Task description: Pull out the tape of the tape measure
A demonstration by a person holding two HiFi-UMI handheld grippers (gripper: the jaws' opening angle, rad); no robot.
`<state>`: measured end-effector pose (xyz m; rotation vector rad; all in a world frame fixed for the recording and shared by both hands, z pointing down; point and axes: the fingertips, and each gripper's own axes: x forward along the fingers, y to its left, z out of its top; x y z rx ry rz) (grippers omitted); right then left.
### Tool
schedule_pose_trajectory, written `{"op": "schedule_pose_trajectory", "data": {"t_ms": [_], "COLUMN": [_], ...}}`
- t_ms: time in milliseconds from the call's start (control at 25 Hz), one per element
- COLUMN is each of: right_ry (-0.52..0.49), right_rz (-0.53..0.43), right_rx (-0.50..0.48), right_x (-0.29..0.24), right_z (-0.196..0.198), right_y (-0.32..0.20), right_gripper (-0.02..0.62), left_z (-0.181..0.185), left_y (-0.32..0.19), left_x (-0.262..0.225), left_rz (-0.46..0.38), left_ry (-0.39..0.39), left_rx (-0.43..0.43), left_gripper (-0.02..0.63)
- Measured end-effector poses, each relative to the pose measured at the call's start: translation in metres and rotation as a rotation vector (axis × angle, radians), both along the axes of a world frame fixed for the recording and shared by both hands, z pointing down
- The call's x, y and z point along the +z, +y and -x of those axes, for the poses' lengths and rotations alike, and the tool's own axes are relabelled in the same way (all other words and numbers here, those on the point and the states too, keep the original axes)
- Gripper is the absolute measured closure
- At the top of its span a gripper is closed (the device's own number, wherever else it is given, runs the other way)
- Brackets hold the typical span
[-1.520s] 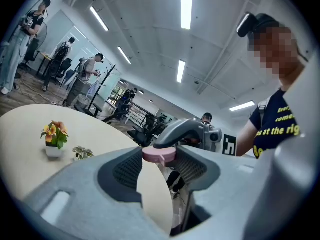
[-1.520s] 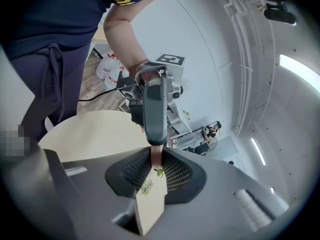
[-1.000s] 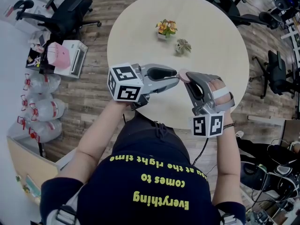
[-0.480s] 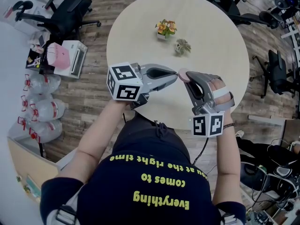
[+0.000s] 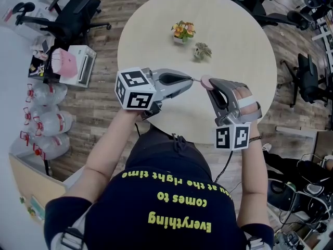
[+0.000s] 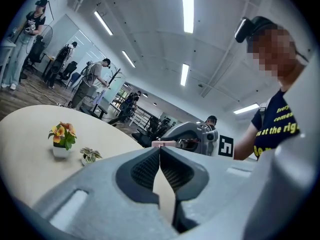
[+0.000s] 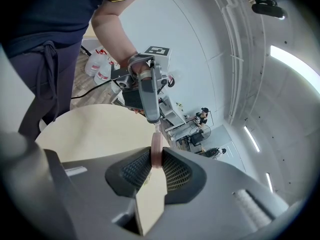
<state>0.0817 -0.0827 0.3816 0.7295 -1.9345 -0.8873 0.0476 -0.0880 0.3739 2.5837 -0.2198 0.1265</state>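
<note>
A small pink round tape measure (image 5: 206, 82) is pinched on edge between the pads of my right gripper (image 5: 208, 83), just above the round beige table (image 5: 244, 46). In the right gripper view the pink case (image 7: 156, 153) stands upright between the pads of that gripper (image 7: 156, 160). My left gripper (image 5: 191, 79) points at it from the left, its jaws shut on the tape's end. A short thin stretch of tape spans the small gap between them. In the left gripper view the pink case (image 6: 165, 144) sits just past the shut tips of the left gripper (image 6: 160, 149).
A small pot of orange flowers (image 5: 183, 31) and a little succulent (image 5: 202, 50) stand further back on the table. Office chairs (image 5: 67, 12) surround it. Water bottles (image 5: 44, 124) and a pink and white box (image 5: 73, 61) lie on the floor at left.
The left gripper's jaws have closed at the tape measure's mouth and the gripper has drawn a little to the left. The right gripper has kept its hold and place.
</note>
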Motion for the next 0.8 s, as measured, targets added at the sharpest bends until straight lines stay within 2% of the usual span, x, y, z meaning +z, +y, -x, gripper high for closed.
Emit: {"op": "schedule_pose_trajectory", "data": {"t_ms": [800], "right_ry": [0.02], "right_rz": [0.012], "right_rx": [0.128], "right_x": [0.003], "right_z": [-0.046], "right_y": [-0.013], "right_gripper": [0.512], "left_z": [0.061], "left_y": [-0.033], "left_x": [0.006], "left_rz": [0.041], "left_ry": [-0.017], "left_rx": [-0.179], "left_gripper": [0.598]}}
